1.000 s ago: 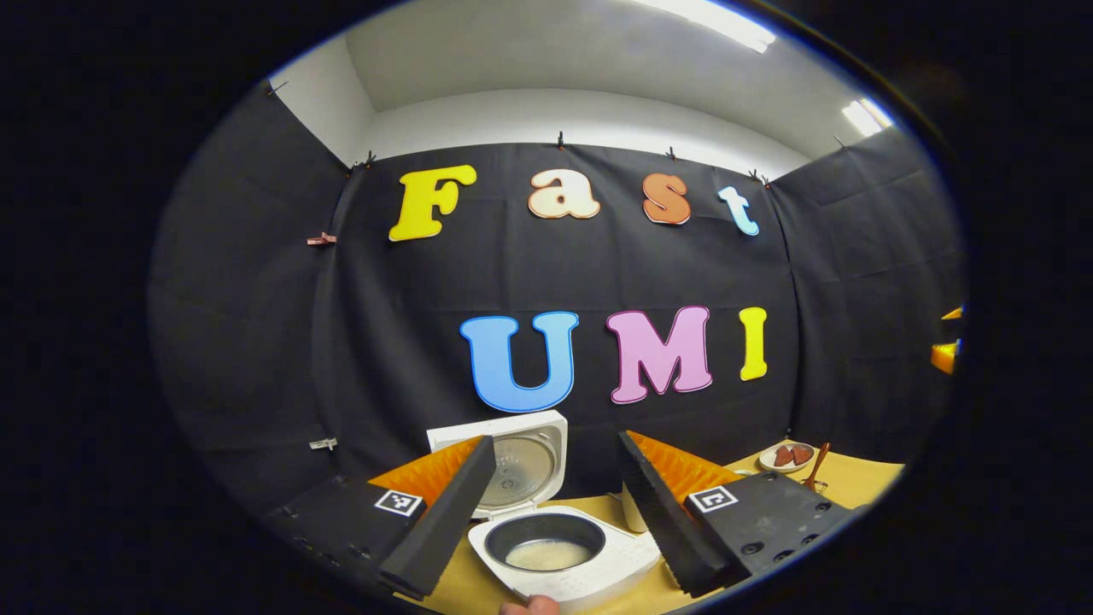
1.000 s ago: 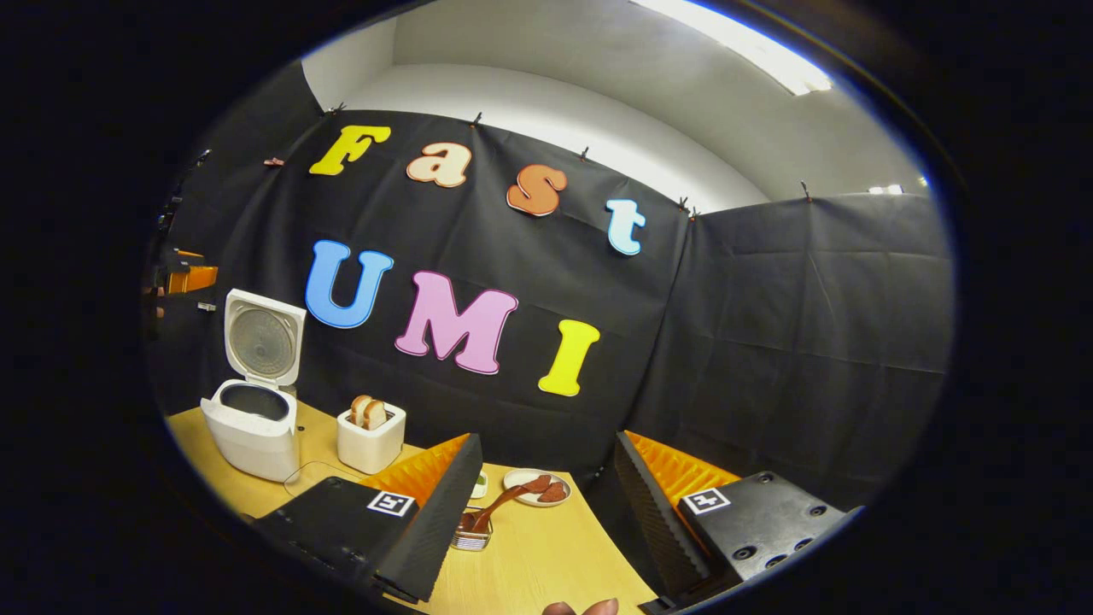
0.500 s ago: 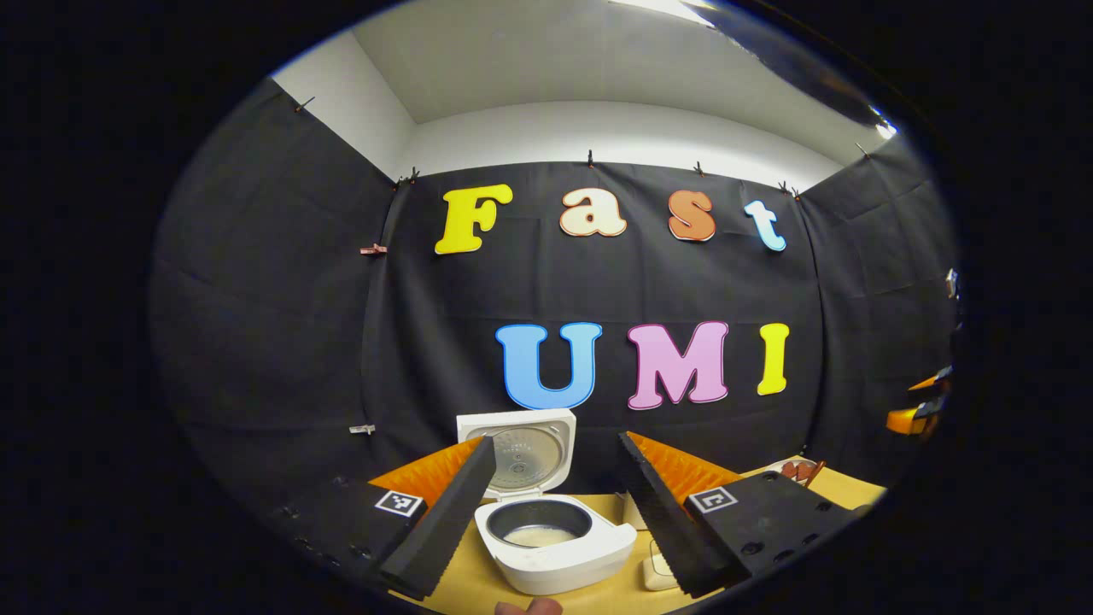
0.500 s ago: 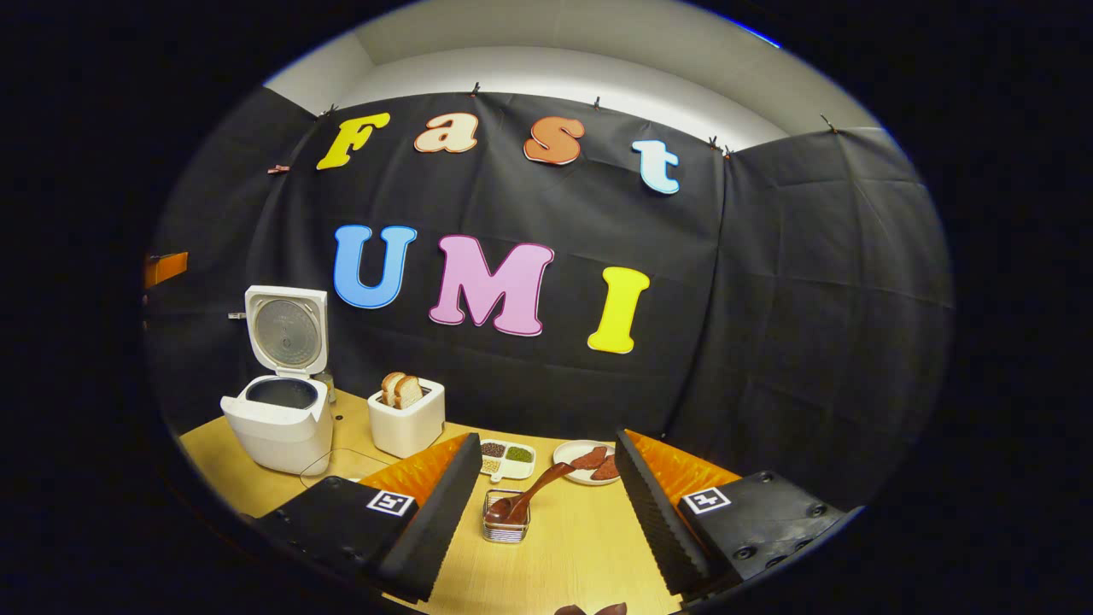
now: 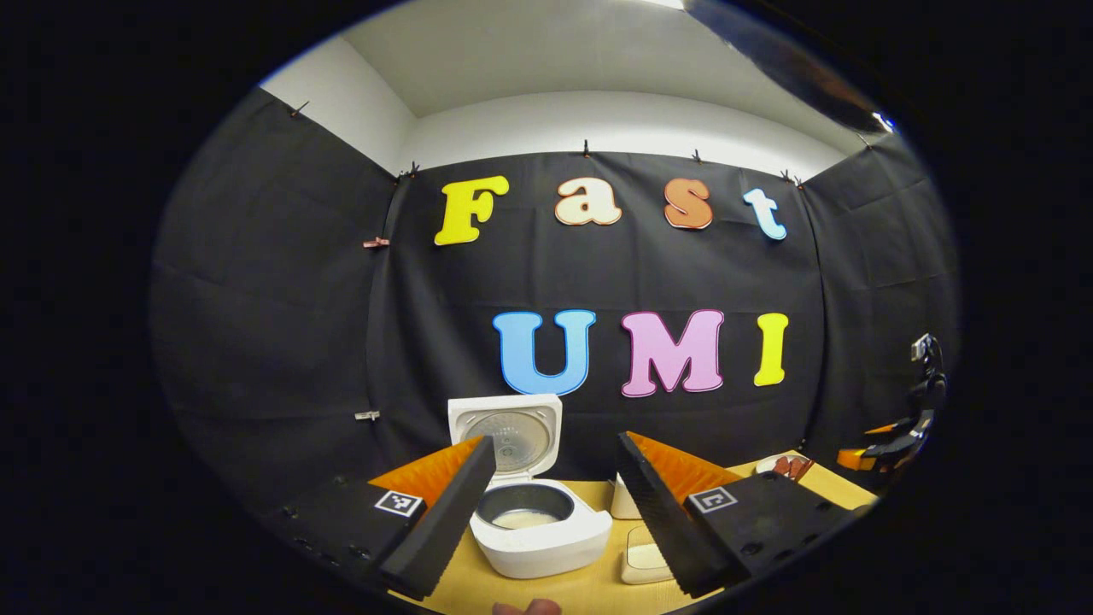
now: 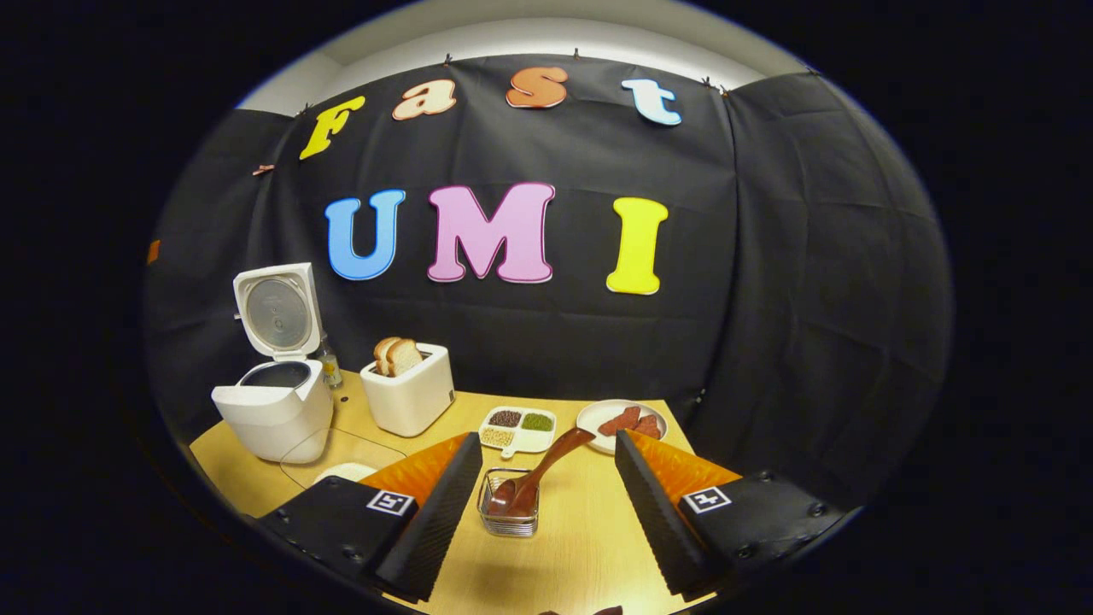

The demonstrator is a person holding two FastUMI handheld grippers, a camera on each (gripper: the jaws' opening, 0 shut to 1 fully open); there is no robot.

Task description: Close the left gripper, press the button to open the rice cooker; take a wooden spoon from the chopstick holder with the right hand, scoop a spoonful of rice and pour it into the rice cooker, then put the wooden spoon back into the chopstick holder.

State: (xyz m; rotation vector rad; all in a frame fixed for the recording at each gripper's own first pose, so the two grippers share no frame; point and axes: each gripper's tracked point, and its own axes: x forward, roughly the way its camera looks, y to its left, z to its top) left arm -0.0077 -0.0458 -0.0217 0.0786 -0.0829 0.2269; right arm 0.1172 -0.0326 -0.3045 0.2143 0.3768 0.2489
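Wooden spoon [image 6: 536, 465] leans in chopstick holder [image 6: 509, 515] between the wide-spread right hand-held gripper [image 6: 546, 512] fingers.

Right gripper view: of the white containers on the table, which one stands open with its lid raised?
The rice cooker at far left; its lid is upright, unlike the toaster.

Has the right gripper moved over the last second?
Yes. The right gripper has tipped down and swung toward the chopstick holder, which now sits centred between its fingers, with more table visible.
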